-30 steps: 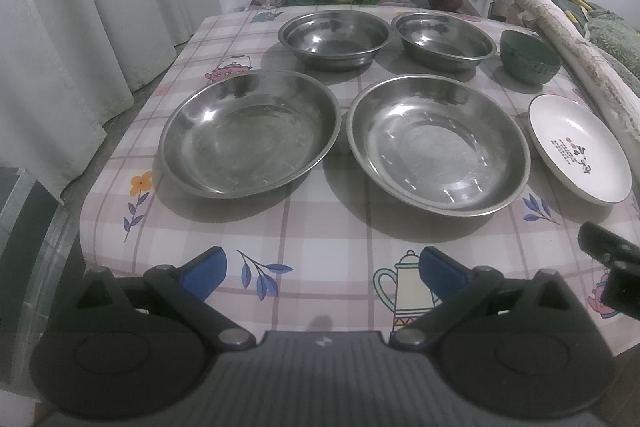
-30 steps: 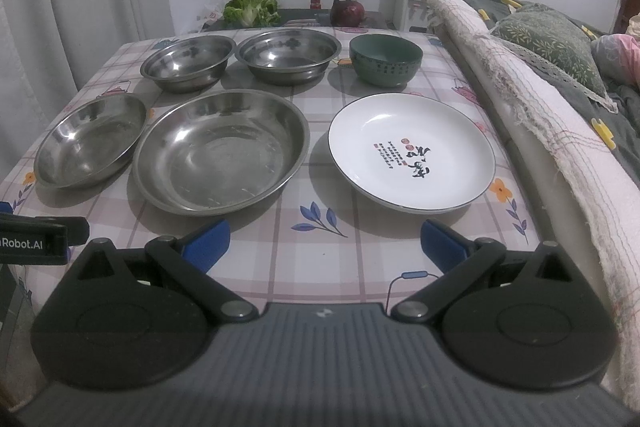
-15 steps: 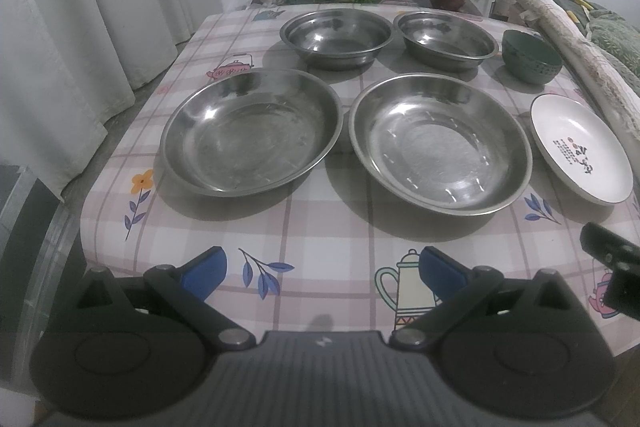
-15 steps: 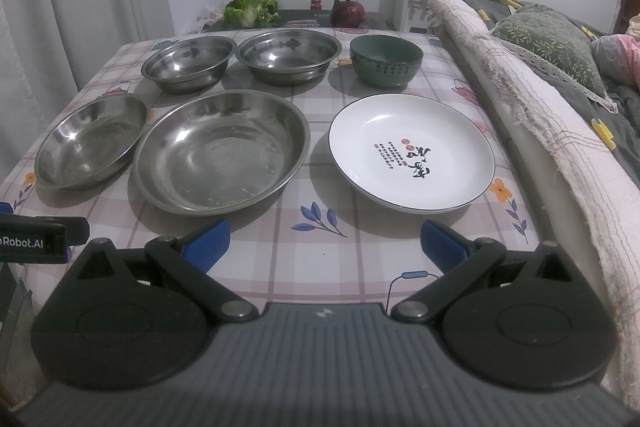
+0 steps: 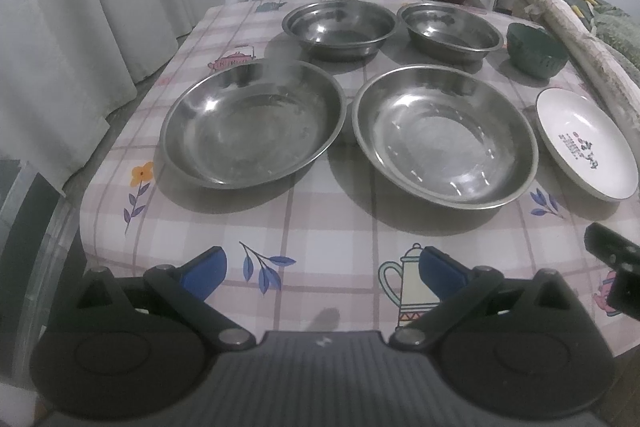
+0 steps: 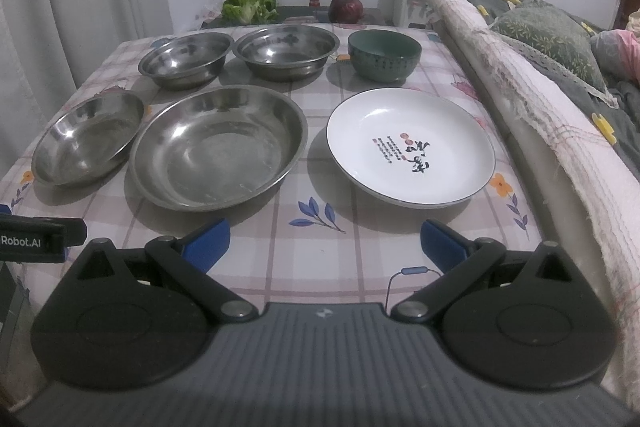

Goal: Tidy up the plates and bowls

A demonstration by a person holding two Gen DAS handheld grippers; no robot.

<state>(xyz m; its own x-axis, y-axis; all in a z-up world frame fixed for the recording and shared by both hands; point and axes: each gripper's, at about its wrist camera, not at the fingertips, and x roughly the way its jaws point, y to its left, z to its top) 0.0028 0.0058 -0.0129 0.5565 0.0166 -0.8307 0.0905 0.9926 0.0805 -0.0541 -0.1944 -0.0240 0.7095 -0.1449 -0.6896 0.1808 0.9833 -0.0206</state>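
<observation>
- Covering the surface [image 6: 352, 267] is a checked cloth with flower and teapot prints; all the dishes stand on it, none stacked.
- Two large steel plates fill the middle of the left wrist view: the left steel plate [image 5: 252, 123] at 10 o'clock and the right steel plate [image 5: 444, 135] at 1 o'clock, rims nearly touching.
- At 3 o'clock of those sits the white plate [image 6: 412, 145] with black lettering.
- Behind, at 12 o'clock, stand two steel bowls, the left steel bowl [image 5: 340, 27] and the right steel bowl [image 5: 452, 33], side by side.
- At 1 o'clock of the white plate is the green bowl [image 6: 384, 55].
- The left gripper [image 5: 320, 267] hovers over the near edge, jaws spread wide and grasping nothing.
- The right gripper [image 6: 324, 243] does likewise, jaws released before the white plate.
</observation>
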